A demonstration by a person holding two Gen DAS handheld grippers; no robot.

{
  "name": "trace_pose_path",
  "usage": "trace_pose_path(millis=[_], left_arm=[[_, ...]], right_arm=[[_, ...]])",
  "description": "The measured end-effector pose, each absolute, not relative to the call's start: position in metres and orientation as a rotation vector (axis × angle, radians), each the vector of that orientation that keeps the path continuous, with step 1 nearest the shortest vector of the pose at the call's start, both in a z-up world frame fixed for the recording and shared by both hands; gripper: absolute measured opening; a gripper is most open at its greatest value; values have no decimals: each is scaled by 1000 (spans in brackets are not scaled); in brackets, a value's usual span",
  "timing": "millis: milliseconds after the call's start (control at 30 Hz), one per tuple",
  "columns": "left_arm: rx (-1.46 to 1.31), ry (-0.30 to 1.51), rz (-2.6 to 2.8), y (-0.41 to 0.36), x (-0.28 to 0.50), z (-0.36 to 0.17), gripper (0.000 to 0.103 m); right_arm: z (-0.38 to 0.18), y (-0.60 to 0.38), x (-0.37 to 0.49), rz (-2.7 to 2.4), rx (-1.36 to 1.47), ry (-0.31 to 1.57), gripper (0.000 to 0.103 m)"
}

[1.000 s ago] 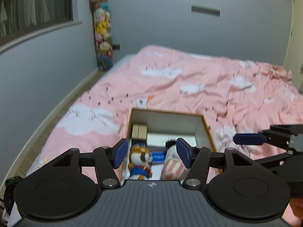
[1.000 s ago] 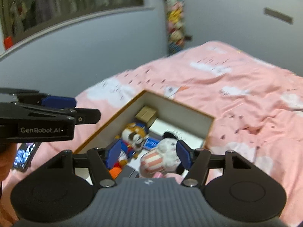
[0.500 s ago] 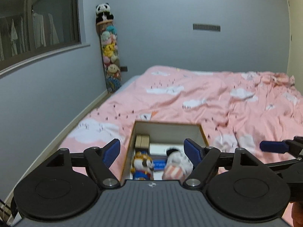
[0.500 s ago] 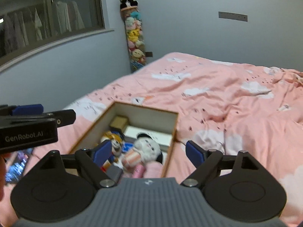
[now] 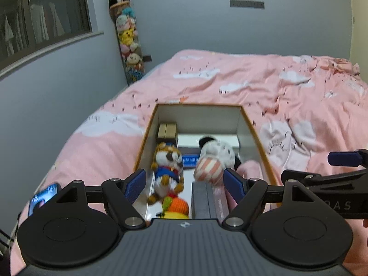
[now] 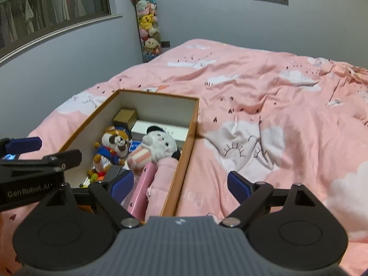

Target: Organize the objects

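Observation:
An open cardboard box [image 5: 247, 124] with an orange rim lies on the pink bed. Inside are a tiger plush [image 5: 169, 161] in a blue outfit, a white plush [image 5: 216, 154] with a pink striped part, a tan block [image 5: 167, 130], a white carton [image 5: 188, 140] and a grey case [image 5: 202, 197]. My left gripper [image 5: 185, 180] hovers open over the box's near end, holding nothing. My right gripper [image 6: 180, 184] has its jaws opening; the box's right wall [image 6: 184, 161] and a pink bundle [image 6: 161, 177] show between them, untouched. The tiger plush [image 6: 115, 142] lies to its left.
A lit phone [image 5: 43, 195] rests on the bed left of the box. A tall column of plush toys [image 5: 127, 41] hangs in the far corner by a window [image 5: 46, 18]. Rumpled pink bedding [image 6: 276, 115] spreads to the right and beyond the box.
Both grippers' jaws have spread wider. More of the box's near contents has come into both views. The right view has swung right, so the box's right wall now sits between its fingers.

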State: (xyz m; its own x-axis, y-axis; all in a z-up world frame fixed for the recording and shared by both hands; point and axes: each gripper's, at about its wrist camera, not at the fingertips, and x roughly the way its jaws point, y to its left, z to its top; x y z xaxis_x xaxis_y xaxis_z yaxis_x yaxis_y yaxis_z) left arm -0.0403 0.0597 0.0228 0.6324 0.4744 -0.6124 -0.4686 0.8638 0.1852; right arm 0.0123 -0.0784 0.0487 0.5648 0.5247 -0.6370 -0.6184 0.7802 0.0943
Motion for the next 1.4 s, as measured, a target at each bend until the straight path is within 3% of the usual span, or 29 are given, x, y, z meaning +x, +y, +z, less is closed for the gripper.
trace_pose_path(millis=[533,1400], left_arm=[[-49,807,564,77,-40,-5,89],[-41,831,551,77,-40,-11,89]], right_arm=[[30,-72,19,681,-149,763,89],[27,-67,17,704,-156,770,89]])
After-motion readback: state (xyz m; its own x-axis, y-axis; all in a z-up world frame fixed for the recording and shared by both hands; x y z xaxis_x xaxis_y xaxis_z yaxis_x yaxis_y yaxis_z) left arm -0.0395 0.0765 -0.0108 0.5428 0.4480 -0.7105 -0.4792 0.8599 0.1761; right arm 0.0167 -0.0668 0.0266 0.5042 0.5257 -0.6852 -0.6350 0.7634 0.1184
